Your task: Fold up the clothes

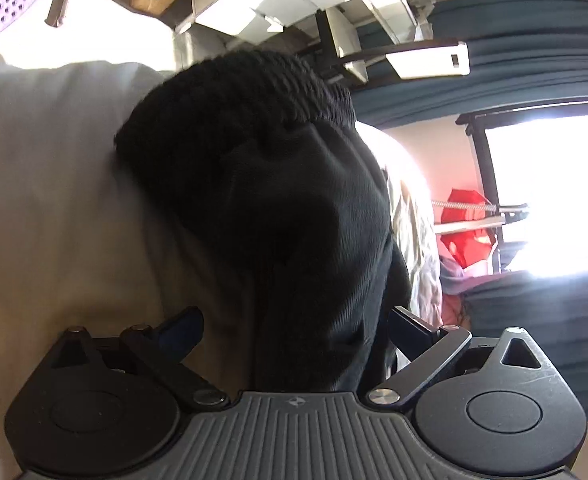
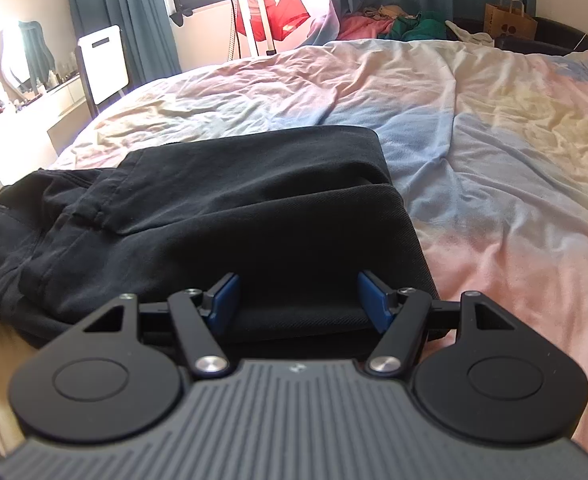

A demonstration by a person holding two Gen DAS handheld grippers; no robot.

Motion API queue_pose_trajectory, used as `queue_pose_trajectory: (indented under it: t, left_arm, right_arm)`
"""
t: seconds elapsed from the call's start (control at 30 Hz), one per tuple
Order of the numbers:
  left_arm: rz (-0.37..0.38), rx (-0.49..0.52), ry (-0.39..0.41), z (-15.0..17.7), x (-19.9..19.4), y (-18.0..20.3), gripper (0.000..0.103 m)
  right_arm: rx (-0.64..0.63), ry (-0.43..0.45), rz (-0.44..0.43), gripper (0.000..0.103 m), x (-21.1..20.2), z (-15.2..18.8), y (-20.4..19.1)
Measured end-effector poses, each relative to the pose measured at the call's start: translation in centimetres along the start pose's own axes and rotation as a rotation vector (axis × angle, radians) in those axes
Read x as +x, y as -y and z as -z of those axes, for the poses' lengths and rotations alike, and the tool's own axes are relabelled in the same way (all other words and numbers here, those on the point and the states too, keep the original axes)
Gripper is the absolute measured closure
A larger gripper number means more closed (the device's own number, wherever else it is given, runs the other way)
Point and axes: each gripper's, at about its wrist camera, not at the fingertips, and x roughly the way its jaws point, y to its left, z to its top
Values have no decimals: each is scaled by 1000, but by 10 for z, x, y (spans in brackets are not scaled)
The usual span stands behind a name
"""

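Observation:
A black garment, partly folded, lies on the bed's pastel sheet. My right gripper is open, its blue pads on either side of the garment's near folded edge, low over the bed. In the left wrist view, which is rolled sideways, a black sleeve with a ribbed cuff drapes between the wide-apart fingers of my left gripper. The jaws stand open around the cloth and do not pinch it. The sleeve hides much of that view.
A pile of coloured clothes lies at the bed's far edge beside a paper bag. A white stand with a red item is by the window. A white chair and dresser stand left.

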Motion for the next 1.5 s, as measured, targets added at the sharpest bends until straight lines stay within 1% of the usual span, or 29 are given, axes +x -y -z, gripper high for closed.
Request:
queue_pose_trajectory:
  t: [0.03, 0.07, 0.1, 0.13, 0.17, 0.2, 0.23, 0.27, 0.3, 0.33, 0.37, 0.4, 0.5, 0.6, 0.67, 0.7, 0.77, 0.87, 0.93, 0.97, 1.03, 1.17, 1.23, 1.37, 1.4, 1.5]
  left_arm:
    - [-10, 7, 37, -6, 3, 1, 17]
    - [-21, 14, 73, -12, 6, 1, 18]
    - [-22, 11, 89, -15, 10, 0, 19]
    - [-18, 2, 94, -17, 13, -2, 23]
    - [-14, -7, 98, -19, 17, -5, 25]
    - [-11, -1, 109, -19, 18, -5, 27]
    - [-15, 19, 127, -18, 18, -3, 31]
    - [-21, 41, 142, -17, 17, -1, 34]
    - [-28, 73, 153, -17, 16, 2, 41]
    - [-37, 113, 167, -17, 15, 7, 49]
    - [-44, 157, 179, -16, 13, 13, 54]
    - [-50, 200, 191, -15, 11, 19, 62]
    - [-83, 379, 255, 2, 8, 54, 75]
    - [-104, 517, 330, 23, 3, 93, 79]
    - [-107, 596, 378, 37, 3, 123, 80]
    - [-101, 640, 406, 48, -1, 139, 81]
    - [-86, 724, 459, 73, -9, 168, 82]
    - [-44, 863, 535, 127, -21, 214, 82]
    - [3, 961, 581, 176, -29, 245, 82]
    - [24, 1000, 598, 195, -31, 255, 82]
    - [70, 1077, 628, 246, -31, 276, 83]
    - [122, 1193, 661, 335, -17, 298, 83]
    - [140, 1252, 639, 381, 1, 302, 83]
    - [132, 1395, 557, 459, 51, 293, 83]
    - [126, 1439, 537, 476, 64, 286, 83]
    - [103, 1633, 494, 530, 98, 259, 82]
  right_arm:
    - [-16, 8, -9, 35, 0, 0, -5]
    - [-36, 14, -20, 35, 0, 0, -10]
    - [-56, 19, -31, 36, 1, 0, -16]
    - [-75, 24, -42, 36, 1, 0, -21]
    - [-95, 30, -53, 36, 2, 0, -26]
    - [-115, 35, -65, 36, 2, 1, -32]
    - [-134, 40, -76, 35, 3, 1, -37]
    - [-154, 18, -74, 34, 9, 4, -42]
    - [-174, -13, -70, 34, 17, 8, -47]
    - [-194, -27, -60, 34, 22, 11, -50]
    - [-209, -30, -54, 33, 25, 13, -51]
    - [-223, -32, -50, 33, 28, 15, -53]
    - [-185, -25, -71, 33, 24, 13, -47]
    - [-113, -21, -101, 36, 16, 9, -34]
    - [-43, -18, -115, 36, 10, 4, -23]
    - [-10, -15, -109, 36, 7, 2, -16]
    - [57, -9, -89, 36, 2, -2, -2]
    - [149, 5, -32, 35, -6, -9, 23]
    - [207, 21, -7, 35, -11, -13, 40]
    - [240, 31, 4, 35, -15, -15, 49]
    - [305, 54, 25, 35, -21, -18, 67]
    - [444, 116, 63, 35, -32, -23, 106]
    - [513, 135, 78, 34, -36, -19, 122]
    - [631, 148, 109, 34, -39, -11, 148]
    - [650, 148, 113, 33, -40, -10, 152]
    - [675, 155, 109, 33, -41, -8, 157]
